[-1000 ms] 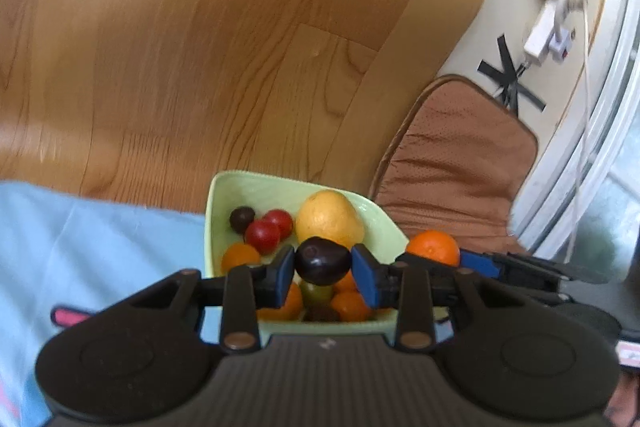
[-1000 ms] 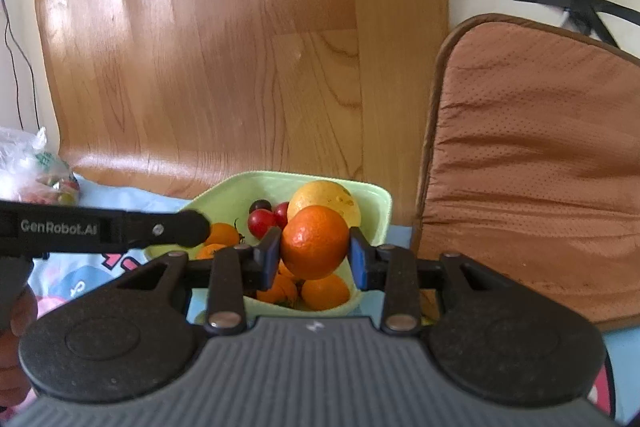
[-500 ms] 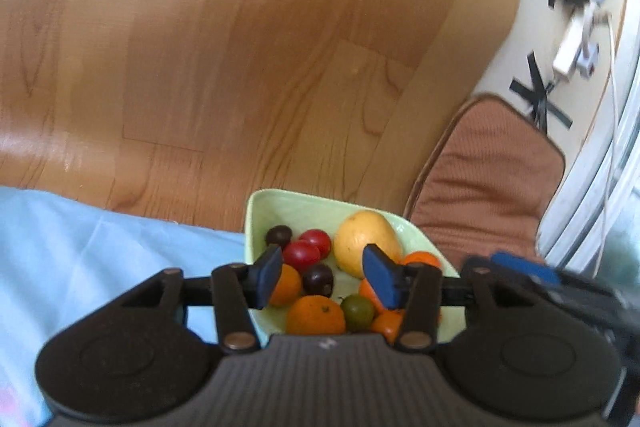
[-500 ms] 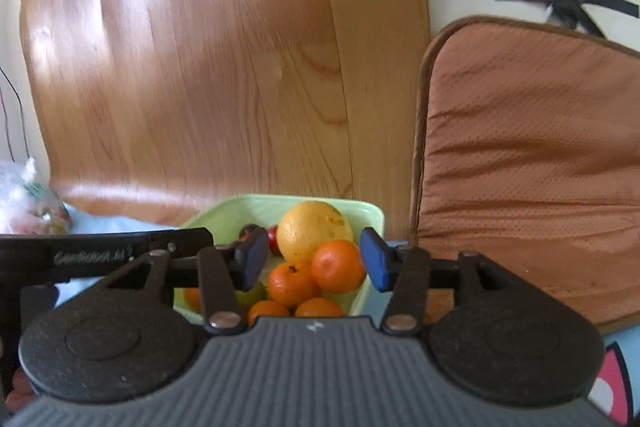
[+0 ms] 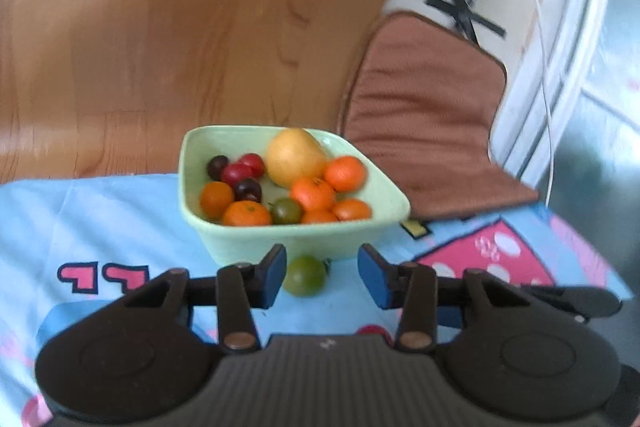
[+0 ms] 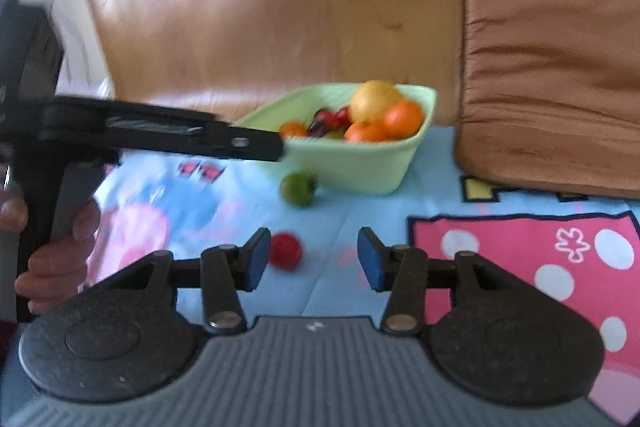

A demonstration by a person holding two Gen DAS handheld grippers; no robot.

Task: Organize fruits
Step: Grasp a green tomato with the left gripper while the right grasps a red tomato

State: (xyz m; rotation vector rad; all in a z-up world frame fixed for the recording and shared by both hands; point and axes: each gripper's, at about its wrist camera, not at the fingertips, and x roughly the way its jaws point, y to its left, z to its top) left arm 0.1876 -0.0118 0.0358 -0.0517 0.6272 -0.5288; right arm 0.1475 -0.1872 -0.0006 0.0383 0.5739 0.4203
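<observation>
- The left hand-held gripper (image 5: 322, 277), clamped on a dark plum a second ago, is now empty with its jaws apart, having just narrowed slightly; a green fruit (image 5: 305, 275) lies beyond them on the table.
- The right hand-held gripper (image 6: 309, 259) has dropped its orange into the green bowl (image 6: 360, 165) and stands open, near a red fruit (image 6: 285, 251).
- Two loose fruits likely remain to collect.

Black ribbed claw (image 5: 322, 277) body, blue pads (image 5: 274, 275), brass screws
</observation>
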